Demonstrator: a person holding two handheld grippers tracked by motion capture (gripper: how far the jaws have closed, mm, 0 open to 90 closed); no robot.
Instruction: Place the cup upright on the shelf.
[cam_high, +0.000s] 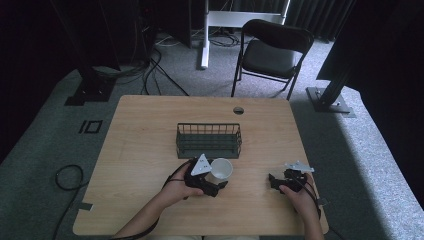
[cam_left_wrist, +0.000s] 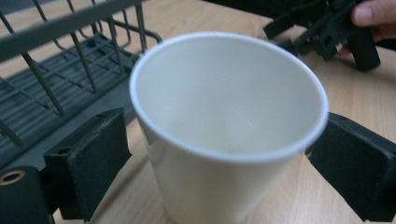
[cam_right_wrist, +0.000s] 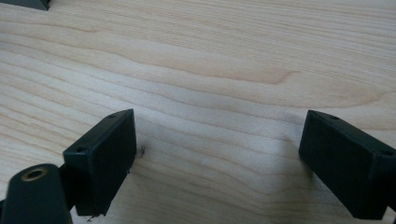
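Observation:
A white paper cup (cam_high: 221, 168) (cam_left_wrist: 224, 135) stands upright and empty on the wooden table (cam_high: 145, 150), just in front of a dark wire basket (cam_high: 209, 140) (cam_left_wrist: 56, 88). My left gripper (cam_high: 219, 176) (cam_left_wrist: 219, 154) has a jaw on either side of the cup; the right pad is at the rim, and a sliver of table shows beside the left pad. Off to the right, my right gripper (cam_high: 274, 181) (cam_right_wrist: 219, 154) rests low over bare wood with its jaws wide apart and nothing between them. It is also in the left gripper view (cam_left_wrist: 280, 37), held by a hand (cam_left_wrist: 376, 11).
The basket is empty and sits mid-table. A small round hole (cam_high: 238, 110) lies near the table's far edge. A black folding chair (cam_high: 272, 52) stands beyond the table, and cables (cam_high: 67, 177) lie on the floor at the left.

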